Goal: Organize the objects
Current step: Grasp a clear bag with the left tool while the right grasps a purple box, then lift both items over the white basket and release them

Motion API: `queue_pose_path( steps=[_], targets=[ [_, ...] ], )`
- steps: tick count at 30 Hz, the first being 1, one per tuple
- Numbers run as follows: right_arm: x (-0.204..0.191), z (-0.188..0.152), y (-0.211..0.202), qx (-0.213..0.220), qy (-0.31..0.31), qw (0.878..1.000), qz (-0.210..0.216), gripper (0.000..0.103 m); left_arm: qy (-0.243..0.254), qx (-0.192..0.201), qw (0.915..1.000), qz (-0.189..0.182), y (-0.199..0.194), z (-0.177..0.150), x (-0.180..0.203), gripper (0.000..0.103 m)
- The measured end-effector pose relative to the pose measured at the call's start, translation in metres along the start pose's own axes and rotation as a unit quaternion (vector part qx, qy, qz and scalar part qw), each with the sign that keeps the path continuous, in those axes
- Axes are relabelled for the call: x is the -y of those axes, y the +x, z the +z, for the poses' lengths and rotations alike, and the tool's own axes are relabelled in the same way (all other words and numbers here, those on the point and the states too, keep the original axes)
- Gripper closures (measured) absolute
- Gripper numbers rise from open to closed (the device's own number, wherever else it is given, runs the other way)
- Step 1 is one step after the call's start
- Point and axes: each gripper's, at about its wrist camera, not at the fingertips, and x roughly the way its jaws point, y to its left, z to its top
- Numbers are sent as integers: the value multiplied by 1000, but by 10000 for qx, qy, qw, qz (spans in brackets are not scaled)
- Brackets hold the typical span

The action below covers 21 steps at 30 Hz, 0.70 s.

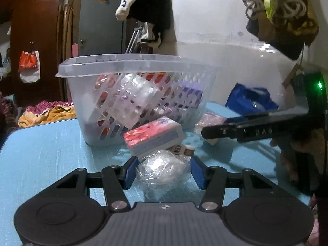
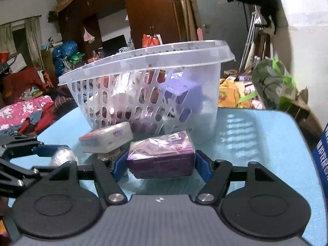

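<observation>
— Looking from here, I'd call the job roughly half done. That clear slotted basket (image 2: pixel 147 94) on the blue surface (image 2: pixel 256 135) already holds several packs: something purple, something red, a clear blister tray.

— And what's left outside it?

— At least 3 things. The left claw (image 1: pixel 164 172) has its blue pads set either side of a crinkled clear plastic bundle (image 1: pixel 164 174), close against it, though I can't tell whether it's truly gripping. The right claw (image 2: pixel 161 164) brackets a purple wrapped box (image 2: pixel 162 155) that sits on the surface just in front of the basket; the pads look near its ends, but contact isn't clear either.

— The third?

— A red-and-white tissue pack (image 1: pixel 153 137), leaning against the basket wall, just behind the bundle. There's a small white carton (image 1: pixel 180 149) tucked beside it too.

— Anything in the way?

— The basket's wide rim overhangs both claws, so each load probably has to rise well clear before going over. The 2 claws are also working near each other, and a blue bag (image 1: pixel 250 100) sits off to the right.
</observation>
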Motion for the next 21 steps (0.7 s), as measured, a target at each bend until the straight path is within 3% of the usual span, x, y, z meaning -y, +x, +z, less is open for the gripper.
queue_pose_path(
  steps=[6,9,12,16,19,21],
  targets=[
    [-11,-1,-1,31,-278,9995,-119,32,-214,14,9997,-90,-2,0,-13,44],
    [-18,-6,-17,254,-223,9991,250,32,-191,467,9984,-243,-24,4,-15,44],
    [-46,3,-53,774,-580,9943,441,32,-107,1110,9935,-210,-52,37,-15,44],
    [-67,67,-76,1434,-1065,9837,213,32,-37,1357,9907,37,-48,104,-24,44],
    [-61,120,-45,1283,-1298,9825,-381,31,-165,1182,9919,446,-20,143,-39,43],
    [-48,144,-13,915,-1240,9867,-517,29,-216,904,9938,609,7,155,-48,39]
  ],
)
